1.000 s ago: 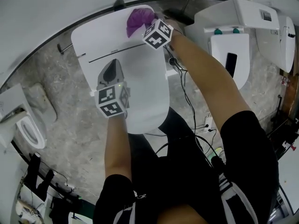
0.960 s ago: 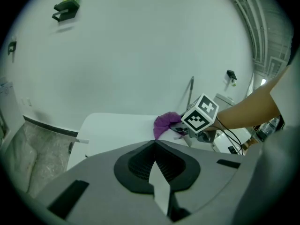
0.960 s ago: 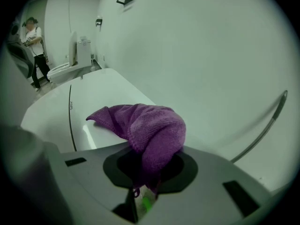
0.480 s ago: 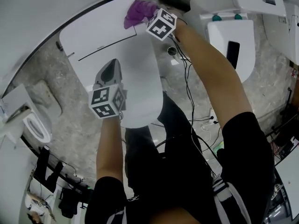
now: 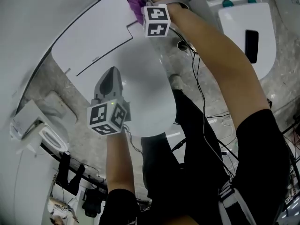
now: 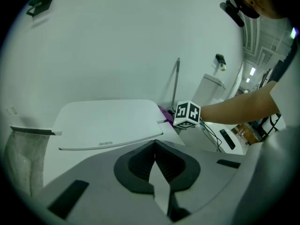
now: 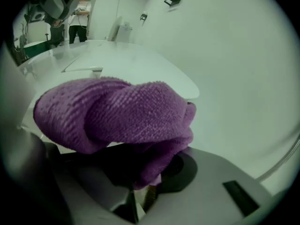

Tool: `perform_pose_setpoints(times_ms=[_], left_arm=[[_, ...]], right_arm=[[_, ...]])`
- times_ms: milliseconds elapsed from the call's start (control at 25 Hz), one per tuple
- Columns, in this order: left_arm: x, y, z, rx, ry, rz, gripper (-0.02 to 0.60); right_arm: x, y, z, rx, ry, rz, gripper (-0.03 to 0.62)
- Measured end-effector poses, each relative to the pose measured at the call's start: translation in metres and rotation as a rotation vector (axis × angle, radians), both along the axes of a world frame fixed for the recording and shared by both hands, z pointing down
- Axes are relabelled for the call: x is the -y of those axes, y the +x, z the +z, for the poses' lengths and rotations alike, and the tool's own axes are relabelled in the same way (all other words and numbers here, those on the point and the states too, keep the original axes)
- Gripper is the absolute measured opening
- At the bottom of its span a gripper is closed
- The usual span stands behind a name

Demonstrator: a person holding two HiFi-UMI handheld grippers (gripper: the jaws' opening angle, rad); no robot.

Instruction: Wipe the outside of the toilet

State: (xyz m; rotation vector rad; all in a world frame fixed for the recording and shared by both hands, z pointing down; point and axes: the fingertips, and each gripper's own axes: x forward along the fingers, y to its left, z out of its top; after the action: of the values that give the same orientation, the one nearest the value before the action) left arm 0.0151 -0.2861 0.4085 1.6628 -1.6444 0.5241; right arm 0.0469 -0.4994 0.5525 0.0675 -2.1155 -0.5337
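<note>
The white toilet fills the head view, its tank lid at the upper left and its closed seat lid in the middle. My right gripper is shut on a purple cloth at the tank lid's far right corner. In the right gripper view the bunched cloth hides the jaws and rests against the tank lid. My left gripper hovers over the seat lid's left side, shut and holding nothing. The left gripper view has its jaws closed together, the tank lid ahead and the cloth beyond.
A second white toilet stands to the right. Black cables trail across the speckled floor between them. A small white fixture sits at the left. The white wall and a thin upright pipe are just behind the tank.
My right gripper has slid the cloth along the tank lid to its far right corner, where less of the cloth shows. The left gripper has stayed over the seat lid.
</note>
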Motion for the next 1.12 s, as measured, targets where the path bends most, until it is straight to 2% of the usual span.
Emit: perform_pose_setpoints(times_ms=[240,480,680,960,1120], left_arm=[[-0.007,-0.007,0.007,-0.011,0.003,-0.054,0.009],[-0.007,0.005,0.018,-0.005,-0.019,-0.022,0.009],[-0.007,0.033,0.024,-0.020,-0.037,0.000,0.009],[-0.017,0.043,0.039,-0.040,-0.049,-0.004,0.009],[-0.024,0.056,0.045,-0.037,-0.058,0.026,0.010]], right_arm=[[-0.003,-0.003,0.019,0.008,-0.025,-0.106,0.063],[-0.011,0.005,0.035,-0.050,-0.043,-0.148,0.063],[-0.044,0.036,0.055,-0.144,-0.079,-0.216,0.061],[-0.079,0.054,0.070,-0.191,-0.110,-0.258,0.061],[-0.100,0.067,0.076,-0.197,-0.139,-0.265,0.060]])
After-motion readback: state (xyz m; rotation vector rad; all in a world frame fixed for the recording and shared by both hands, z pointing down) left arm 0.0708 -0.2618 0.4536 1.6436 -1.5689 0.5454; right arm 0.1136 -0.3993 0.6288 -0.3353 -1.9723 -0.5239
